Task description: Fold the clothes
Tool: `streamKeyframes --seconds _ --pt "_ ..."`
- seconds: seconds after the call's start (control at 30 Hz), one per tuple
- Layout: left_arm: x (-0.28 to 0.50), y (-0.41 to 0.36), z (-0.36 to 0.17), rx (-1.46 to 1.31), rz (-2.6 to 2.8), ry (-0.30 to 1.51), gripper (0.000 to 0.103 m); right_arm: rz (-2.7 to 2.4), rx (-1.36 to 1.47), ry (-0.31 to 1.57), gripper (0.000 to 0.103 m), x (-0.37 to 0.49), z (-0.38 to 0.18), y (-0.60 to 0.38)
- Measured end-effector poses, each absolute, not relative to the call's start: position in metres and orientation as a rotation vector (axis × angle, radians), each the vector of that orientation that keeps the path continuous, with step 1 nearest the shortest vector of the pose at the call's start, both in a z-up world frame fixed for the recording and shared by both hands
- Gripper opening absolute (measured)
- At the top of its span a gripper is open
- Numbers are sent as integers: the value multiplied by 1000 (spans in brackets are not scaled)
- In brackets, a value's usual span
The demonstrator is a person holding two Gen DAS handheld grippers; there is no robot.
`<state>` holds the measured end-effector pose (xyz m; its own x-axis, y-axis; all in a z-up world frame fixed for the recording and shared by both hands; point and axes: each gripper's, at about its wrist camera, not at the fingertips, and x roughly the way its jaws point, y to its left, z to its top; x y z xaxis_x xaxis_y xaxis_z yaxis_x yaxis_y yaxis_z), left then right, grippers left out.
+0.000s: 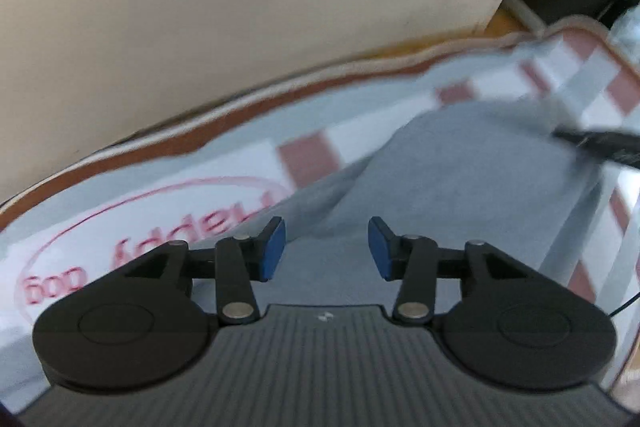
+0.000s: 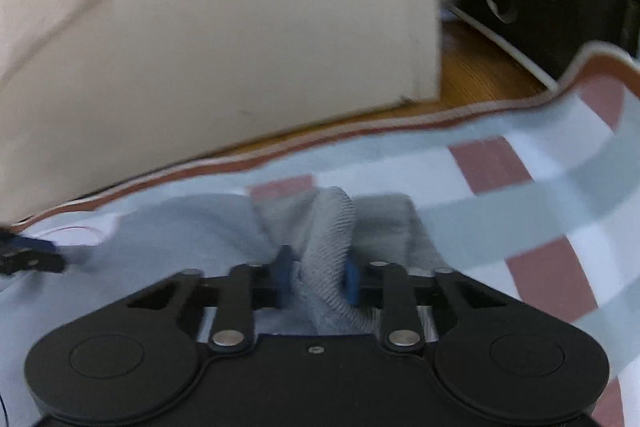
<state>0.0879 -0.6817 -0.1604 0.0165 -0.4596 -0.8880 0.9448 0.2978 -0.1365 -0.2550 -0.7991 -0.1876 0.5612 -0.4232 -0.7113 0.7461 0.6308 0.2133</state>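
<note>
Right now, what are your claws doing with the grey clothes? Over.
Right claw clamped on bunched grey garment. Left claw open, empty, above the grey cloth. Checked blanket underneath; nothing in the way.

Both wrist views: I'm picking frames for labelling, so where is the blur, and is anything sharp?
Left wrist view: the checked blanket and grey garment are motion-smeared, while the left gripper is crisp. Right wrist view: the beige box is streaked, but the right gripper and the garment's ribbed fold between its jaws are sharp.
</note>
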Motion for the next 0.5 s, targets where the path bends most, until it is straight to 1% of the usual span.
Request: streamKeyframes --seconds 0.03,0.1,0.13,0.17,0.23,0.27,0.33,0.37,0.4,0.43,0.5 --pt "92 -685 -156 618 -1192 1024 45 -710 514 654 23 -255 -183 -793" --pt "99 -697 -148 625 -1204 1002 46 -662 484 655 22 -256 -176 -786" --pt "100 -703 -146 611 -1217 995 47 -626 482 658 22 -256 -174 -784" --pt "99 -710 -144 595 -1230 997 52 -569 504 664 22 -257 -173 -782" --pt "95 -728 -140 558 -1251 1011 53 -418 519 664 22 -261 -174 -773" --pt "92 -735 -139 536 -1258 1025 56 -335 523 664 22 -263 -175 -765" --pt "78 -746 -139 516 -1307 1038 57 -207 526 696 22 -262 -178 -751" --pt "71 -751 -141 516 -1332 1035 60 -198 517 730 22 -261 -182 -744" --pt "64 -756 -142 520 -1355 1028 67 -207 507 773 22 -261 -187 -739" --pt "58 -761 -147 531 -1381 1038 71 -217 498 815 23 -261 -192 -735" --pt "43 -767 -164 576 -1411 1101 73 -245 510 857 23 -264 -196 -736"
